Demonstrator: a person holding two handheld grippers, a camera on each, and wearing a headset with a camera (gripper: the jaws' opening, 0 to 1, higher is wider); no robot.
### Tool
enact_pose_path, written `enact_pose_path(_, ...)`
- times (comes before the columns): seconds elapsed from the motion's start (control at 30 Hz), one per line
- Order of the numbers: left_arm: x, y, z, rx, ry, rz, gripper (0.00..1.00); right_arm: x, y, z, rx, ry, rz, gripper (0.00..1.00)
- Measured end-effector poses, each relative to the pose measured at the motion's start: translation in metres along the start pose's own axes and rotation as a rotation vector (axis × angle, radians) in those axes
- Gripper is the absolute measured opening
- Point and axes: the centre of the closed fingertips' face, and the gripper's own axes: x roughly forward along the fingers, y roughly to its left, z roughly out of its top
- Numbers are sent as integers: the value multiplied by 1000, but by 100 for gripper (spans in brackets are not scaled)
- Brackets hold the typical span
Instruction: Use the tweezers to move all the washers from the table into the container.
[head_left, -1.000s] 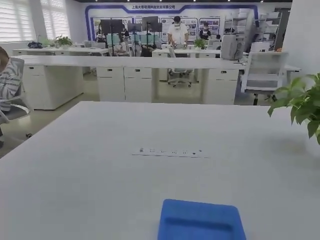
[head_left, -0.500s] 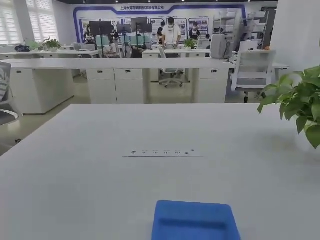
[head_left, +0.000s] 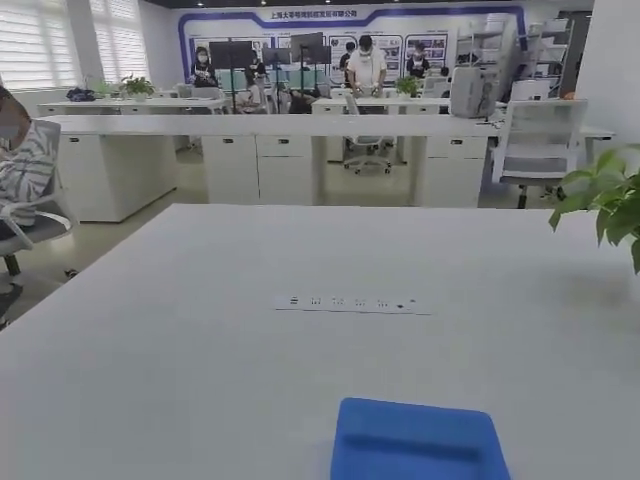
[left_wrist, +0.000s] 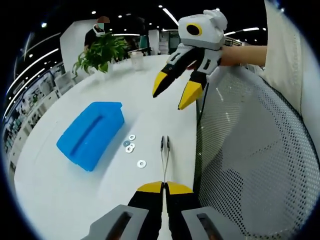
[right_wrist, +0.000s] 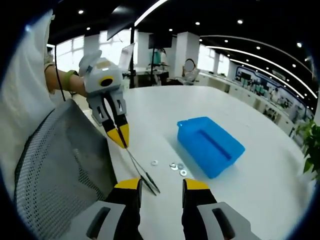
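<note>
Tweezers (left_wrist: 164, 155) clenched in left tool (left_wrist: 164, 185); right tool (right_wrist: 162, 183) released; gripper views: washers (left_wrist: 130, 148) beside container (left_wrist: 92, 135); head view: container.

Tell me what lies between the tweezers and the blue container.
Four washers lie on the white table between the tweezers and the blue container, seen in both gripper views.

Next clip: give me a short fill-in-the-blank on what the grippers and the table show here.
1. The left gripper is shut on the thin metal ____.
2. The right gripper has its jaws ____.
3. ____ small metal washers lie on the white table, beside the blue plastic container.
Missing words: tweezers; open; four.
</note>
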Motion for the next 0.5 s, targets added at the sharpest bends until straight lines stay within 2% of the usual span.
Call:
enact_pose_path(0.1, -4, -3, 0, -4, -1, 7, 0, 9, 10, -3, -8, 17, 48, 25)
enact_pose_path(0.3, -11, -5, 8, -14, -30, 21, 0, 23, 27, -16, -56, 78, 144, 24)
enact_pose_path(0.4, -14, -4, 14, -11, -43, 26, 0, 32, 31, -22, -107, 116, 171, 23)
enact_pose_path(0.5, -16, -5, 21, 1, -51, 24, 0, 40, 32, -23, -140, 124, 188, 21)
